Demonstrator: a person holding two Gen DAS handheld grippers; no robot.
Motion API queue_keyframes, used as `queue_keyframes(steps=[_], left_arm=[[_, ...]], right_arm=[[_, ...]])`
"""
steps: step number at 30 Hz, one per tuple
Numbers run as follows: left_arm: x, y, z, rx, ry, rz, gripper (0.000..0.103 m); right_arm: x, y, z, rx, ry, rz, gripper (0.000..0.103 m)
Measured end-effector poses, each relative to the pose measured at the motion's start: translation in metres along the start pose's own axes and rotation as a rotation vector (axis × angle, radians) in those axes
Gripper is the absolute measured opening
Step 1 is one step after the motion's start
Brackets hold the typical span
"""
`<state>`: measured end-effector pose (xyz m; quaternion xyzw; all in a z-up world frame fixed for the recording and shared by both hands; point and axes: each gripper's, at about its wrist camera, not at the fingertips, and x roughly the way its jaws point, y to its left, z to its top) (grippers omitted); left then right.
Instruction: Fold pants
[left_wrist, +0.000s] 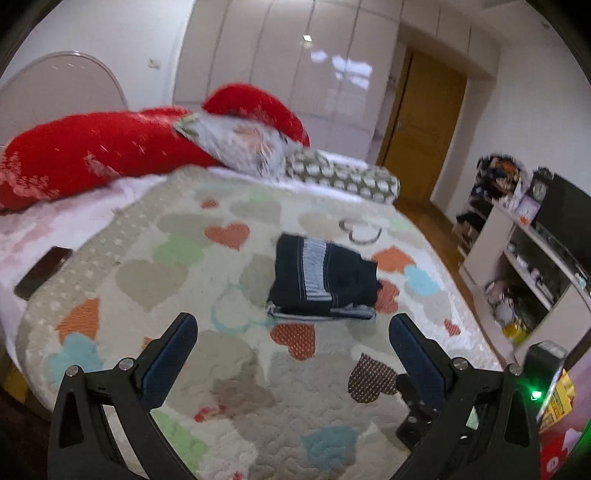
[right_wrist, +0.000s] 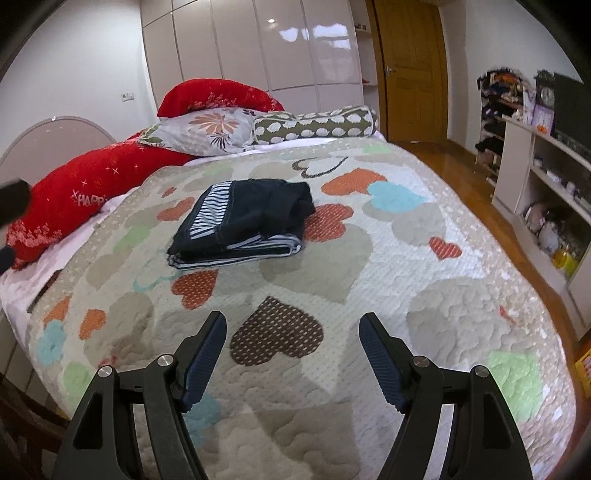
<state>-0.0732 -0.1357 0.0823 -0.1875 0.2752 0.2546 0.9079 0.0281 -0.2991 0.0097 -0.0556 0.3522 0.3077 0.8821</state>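
The dark navy pants (left_wrist: 325, 280) with a blue-and-white striped band lie folded into a compact stack on the heart-patterned quilt (left_wrist: 177, 258). They also show in the right wrist view (right_wrist: 243, 221), near the middle of the bed. My left gripper (left_wrist: 293, 325) is open and empty, held above the quilt just short of the pants. My right gripper (right_wrist: 293, 325) is open and empty, well back from the pants over the near part of the quilt (right_wrist: 424, 258). Part of the right gripper (left_wrist: 417, 406) shows at the lower right of the left wrist view.
Red pillows (right_wrist: 92, 184), a floral pillow (right_wrist: 207, 129) and a spotted bolster (right_wrist: 317, 123) lie at the bed's head. A dark phone (left_wrist: 42, 271) lies on the left sheet. White shelves (right_wrist: 546, 192) stand right of the bed, across a wooden floor (right_wrist: 465, 177); a wooden door (right_wrist: 413, 70) is behind.
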Motion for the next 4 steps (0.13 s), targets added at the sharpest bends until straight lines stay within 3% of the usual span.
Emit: queue_keyframes(steps=[4], left_arm=[[0.03,-0.006,-0.001,0.012,0.099,0.011,0.103]], right_arm=[[0.012,-0.004,0.006,0.0,0.02,-0.003,0.079]])
